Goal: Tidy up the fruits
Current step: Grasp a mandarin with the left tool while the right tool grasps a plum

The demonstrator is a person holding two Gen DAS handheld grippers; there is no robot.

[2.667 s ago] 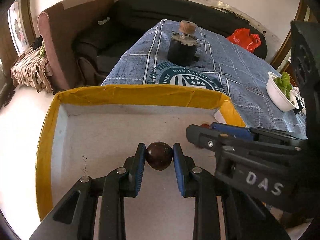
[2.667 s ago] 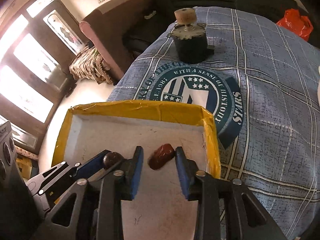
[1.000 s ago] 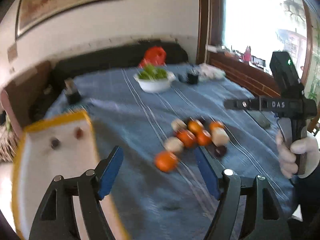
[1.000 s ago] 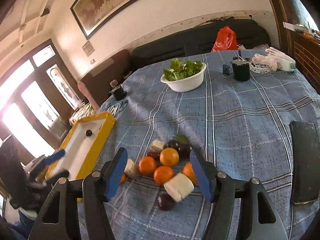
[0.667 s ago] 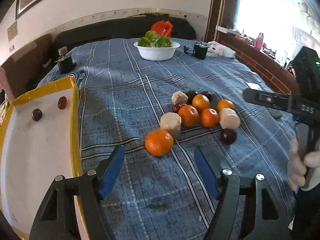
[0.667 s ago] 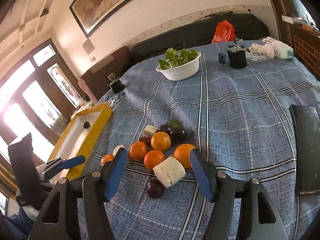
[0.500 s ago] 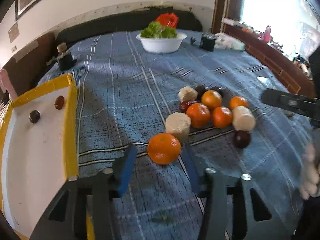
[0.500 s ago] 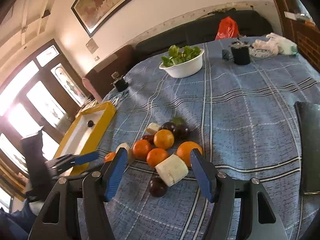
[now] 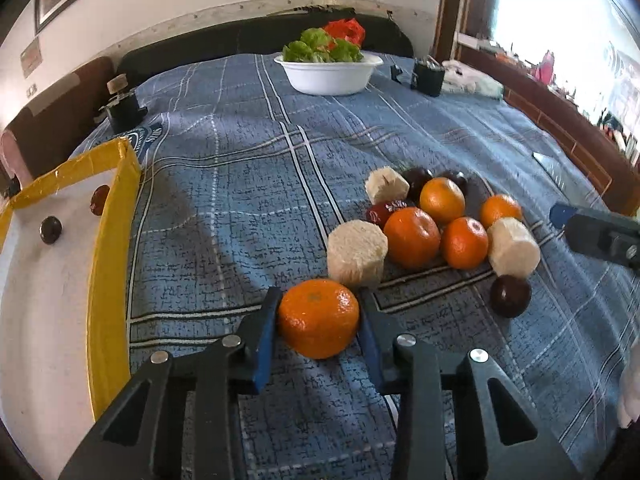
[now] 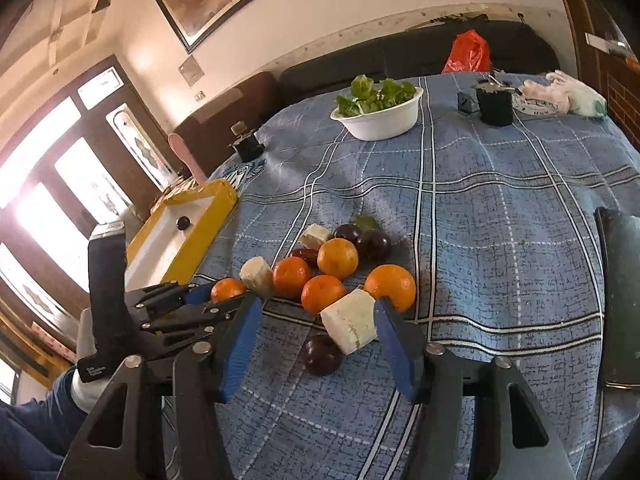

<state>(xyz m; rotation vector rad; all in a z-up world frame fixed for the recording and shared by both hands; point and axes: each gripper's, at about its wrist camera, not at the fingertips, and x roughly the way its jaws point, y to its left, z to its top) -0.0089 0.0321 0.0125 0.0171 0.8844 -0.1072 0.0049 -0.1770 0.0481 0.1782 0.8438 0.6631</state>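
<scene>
My left gripper [image 9: 318,312] is shut on an orange mandarin [image 9: 318,317] that rests on the blue checked cloth; it also shows in the right wrist view [image 10: 227,289]. Behind it lies a pile of several mandarins [image 9: 412,236], pale peeled chunks [image 9: 357,253] and dark plums [image 9: 511,295]. My right gripper [image 10: 316,320] is open and empty, above a pale chunk [image 10: 352,326] and a plum [image 10: 322,354]. The yellow-rimmed tray [image 9: 114,240] at left holds a dark fruit [image 9: 51,230] and a reddish date [image 9: 99,199].
A white bowl of lettuce [image 9: 330,72] stands at the back. A black jar [image 9: 428,74] and a small black device [image 9: 122,108] stand near the far edges. A dark flat phone [image 10: 620,300] lies at the right. A sofa lies beyond the table.
Both grippers left the tray, where they released the dark fruit and the date, and swung to the fruit pile. My left jaws narrowed and closed on the nearest mandarin. The right gripper stays open.
</scene>
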